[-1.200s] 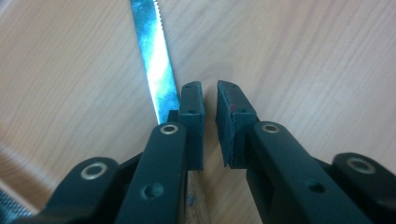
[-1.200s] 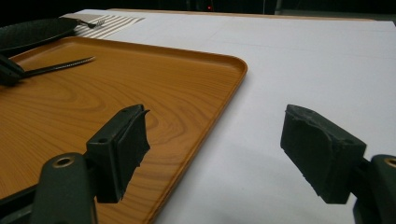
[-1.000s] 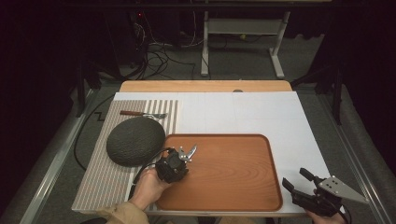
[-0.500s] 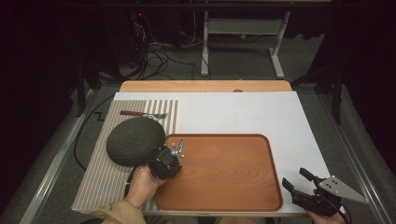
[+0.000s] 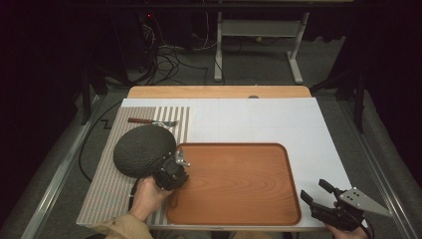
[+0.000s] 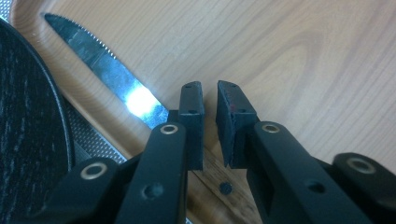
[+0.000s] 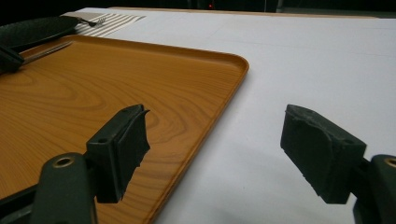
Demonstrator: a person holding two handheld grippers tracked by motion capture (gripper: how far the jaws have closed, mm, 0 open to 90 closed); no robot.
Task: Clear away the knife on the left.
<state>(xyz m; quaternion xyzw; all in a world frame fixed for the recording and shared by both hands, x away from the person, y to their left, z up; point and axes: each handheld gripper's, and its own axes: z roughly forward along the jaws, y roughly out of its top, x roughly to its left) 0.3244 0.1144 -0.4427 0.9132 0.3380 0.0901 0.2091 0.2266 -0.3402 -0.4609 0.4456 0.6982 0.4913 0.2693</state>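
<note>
The left gripper (image 5: 175, 168) holds a knife (image 6: 109, 71) at the left edge of the wooden tray (image 5: 239, 214), right beside the dark round plate (image 5: 142, 149). In the left gripper view the jaws stand almost closed, with only a thin gap between the pads; the blade comes out to the left from behind the left jaw, and its toothed tip lies over the tray rim. The handle seems to sit low between the jaws, but I cannot see the exact contact. In the high view a brown handle end (image 5: 173, 199) shows below the gripper. I think the knife is light and stiff, so it will not bend, but the polished blade is smooth and can slip or turn in the pads. The better place to hold is the handle, near the blade, so the knife does not swing. The toothed edge can scratch the tray, so a gentle lowering is wise. The right gripper (image 5: 322, 195) rests at the near right corner of the white table (image 5: 278, 119), wide open, holding nothing. A fork (image 5: 152, 121) lies on the striped mat (image 5: 107, 199) behind the plate.
</note>
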